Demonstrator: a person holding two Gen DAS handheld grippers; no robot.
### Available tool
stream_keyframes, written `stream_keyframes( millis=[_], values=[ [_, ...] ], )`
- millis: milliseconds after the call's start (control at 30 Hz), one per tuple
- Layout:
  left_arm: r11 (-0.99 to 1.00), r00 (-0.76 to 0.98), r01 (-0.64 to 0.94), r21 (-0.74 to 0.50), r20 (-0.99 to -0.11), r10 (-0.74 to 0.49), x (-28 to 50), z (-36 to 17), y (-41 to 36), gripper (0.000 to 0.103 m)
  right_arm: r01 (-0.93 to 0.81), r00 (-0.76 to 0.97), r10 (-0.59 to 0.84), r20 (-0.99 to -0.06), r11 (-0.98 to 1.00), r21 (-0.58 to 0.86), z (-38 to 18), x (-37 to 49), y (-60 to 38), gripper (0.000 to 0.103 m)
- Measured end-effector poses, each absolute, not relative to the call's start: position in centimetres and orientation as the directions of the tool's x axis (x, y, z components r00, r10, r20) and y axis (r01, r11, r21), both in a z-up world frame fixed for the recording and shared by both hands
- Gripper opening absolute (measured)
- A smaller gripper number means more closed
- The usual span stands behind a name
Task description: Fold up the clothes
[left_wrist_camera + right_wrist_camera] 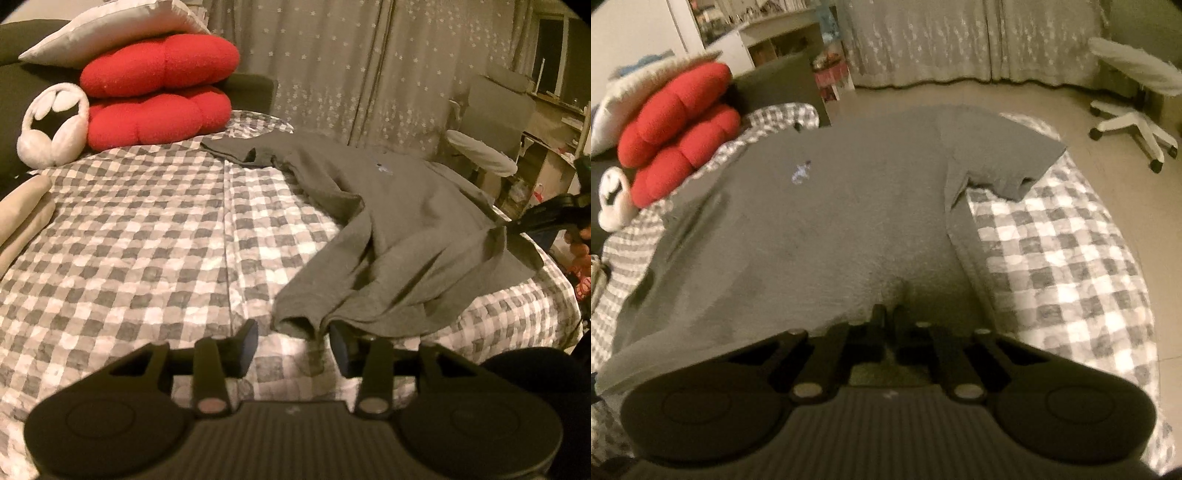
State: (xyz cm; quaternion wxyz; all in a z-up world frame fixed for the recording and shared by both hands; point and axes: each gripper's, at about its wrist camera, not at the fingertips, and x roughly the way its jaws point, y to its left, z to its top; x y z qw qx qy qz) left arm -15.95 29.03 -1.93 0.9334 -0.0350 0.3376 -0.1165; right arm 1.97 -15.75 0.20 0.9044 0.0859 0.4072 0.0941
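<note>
Nearest the left wrist camera, the left tongs (293,345) stood partly open over the checked bed cover (147,229), the hem of the grey T-shirt (406,240) draped over the right-hand finger (338,347) while the other finger hung clear of the cloth, so nothing was pinched. On the right edge of that view, the right tongs (517,221) were closed on the shirt's edge and held it raised off the bed. From the right wrist camera, the right tongs (890,314) had their fingers together with the hem bunched between them. That shirt lay spread across the bed, a small logo (801,171) on its chest and one sleeve (1008,166) reaching toward the bed's edge. Two red cushions (159,92) sat stacked under a white pillow (110,29) at the far end, with white earmuffs (51,125) beside them. An office chair (1134,96) stood on the floor.
</note>
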Motion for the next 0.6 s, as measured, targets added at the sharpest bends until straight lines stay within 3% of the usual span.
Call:
stream_keyframes(
  millis=[367, 600],
  values=[
    [0.966, 0.736, 0.184, -0.179, -0.626, -0.256, -16.7, -1.3, 29.8, 0.047, -0.127, 0.695, 0.282, -0.662, 0.953, 0.273, 3.2, -5.2, -17.7, 0.005],
    [0.957, 0.729, 0.162, -0.241, -0.624, -0.281, -16.5, -1.2, 30.8, 0.048, -0.138, 0.661, 0.303, -0.686, 0.948, 0.286, 2.7, -9.5, -18.7, 0.005]
  ],
)
